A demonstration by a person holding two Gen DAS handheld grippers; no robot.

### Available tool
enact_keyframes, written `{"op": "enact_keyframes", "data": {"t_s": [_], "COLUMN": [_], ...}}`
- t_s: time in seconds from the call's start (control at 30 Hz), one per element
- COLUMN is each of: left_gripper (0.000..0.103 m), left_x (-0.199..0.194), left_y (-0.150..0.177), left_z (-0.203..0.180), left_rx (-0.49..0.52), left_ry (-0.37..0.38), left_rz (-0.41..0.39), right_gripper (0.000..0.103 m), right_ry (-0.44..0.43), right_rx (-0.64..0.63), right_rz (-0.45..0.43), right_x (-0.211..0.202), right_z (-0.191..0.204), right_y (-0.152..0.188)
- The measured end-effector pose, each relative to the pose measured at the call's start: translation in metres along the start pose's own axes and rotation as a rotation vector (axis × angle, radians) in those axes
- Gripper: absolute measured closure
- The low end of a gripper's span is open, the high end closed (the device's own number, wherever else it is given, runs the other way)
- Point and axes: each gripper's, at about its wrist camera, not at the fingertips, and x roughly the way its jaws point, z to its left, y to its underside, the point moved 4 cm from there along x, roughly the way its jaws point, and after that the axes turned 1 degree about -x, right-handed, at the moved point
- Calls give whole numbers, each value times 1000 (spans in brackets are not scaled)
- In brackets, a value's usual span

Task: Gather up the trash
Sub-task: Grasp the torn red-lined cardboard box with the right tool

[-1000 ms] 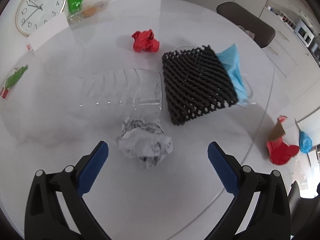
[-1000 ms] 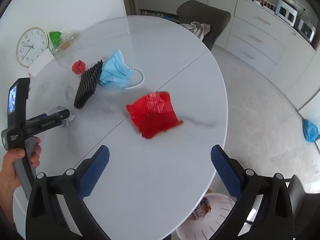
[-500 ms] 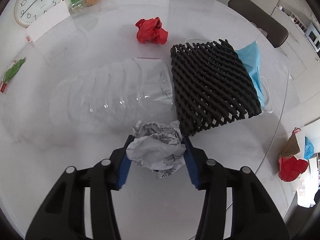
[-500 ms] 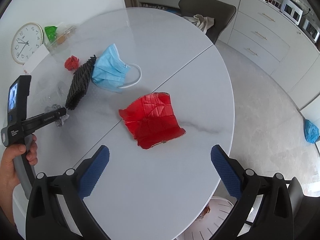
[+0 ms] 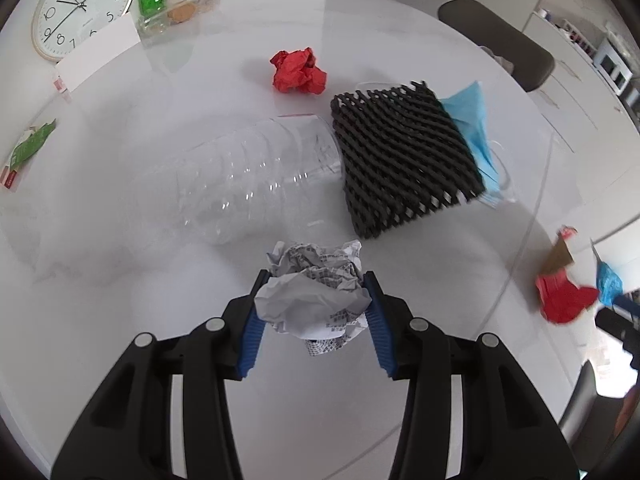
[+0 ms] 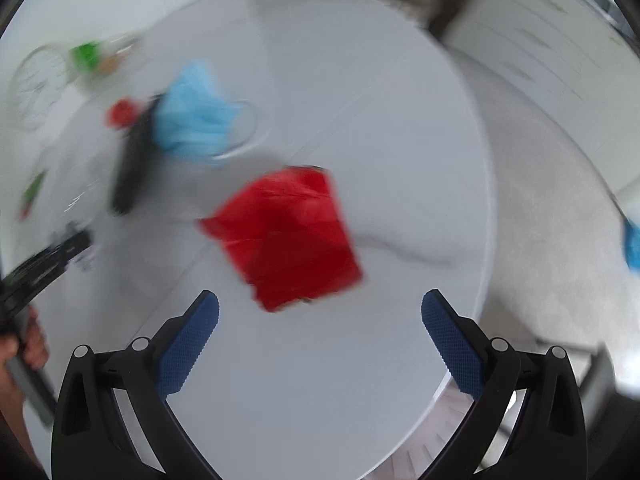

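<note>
1. Since one second ago, my left gripper [image 5: 314,300] has gone from jaws wide apart to jaws clamped on the crumpled paper ball [image 5: 314,296]; half a second ago the clamp was already made, and the ball now sits a little farther from the clear plastic bottle [image 5: 256,184].
2. Round white table [image 5: 120,300]: it carries all remaining litter. The right wrist view is motion-blurred, so I read fine detail from the left wrist view only.
3. Clear plastic bottle: lies on its side at 11 o'clock from the held ball, its end touching the black foam net [image 5: 404,156].
4. Black foam net: at 1 o'clock from the ball, overlapping the blue face mask [image 5: 472,116].
5. Red sheet [image 6: 288,236]: lies flat at 12 o'clock from my right gripper [image 6: 320,322], whose jaws stand wide apart and hold nothing.
6. Red paper wad [image 5: 299,71]: at 12 o'clock from the ball, beyond the bottle.
7. Wall clock [image 5: 80,6]: rests at the table's far edge, at 10 o'clock.
</note>
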Motion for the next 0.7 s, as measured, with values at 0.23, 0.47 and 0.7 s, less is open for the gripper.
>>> {"op": "enact_keyframes", "data": {"t_s": [0.23, 0.47, 0.7], "left_gripper": [58, 57, 57], "left_x": [-23, -24, -11], "left_y": [25, 46, 56], "left_z": [-9, -15, -20], "left_rx": [190, 195, 133], "left_ry": [0, 21, 36], "left_rz": [-14, 39, 104], "right_gripper": [2, 2, 2], "right_ry": [-32, 1, -27], "right_rx": [-762, -1223, -1448], "right_rz": [146, 323, 343], "right_x": [-3, 41, 69], "right_z": [34, 47, 63], "right_y": [-26, -22, -21]}}
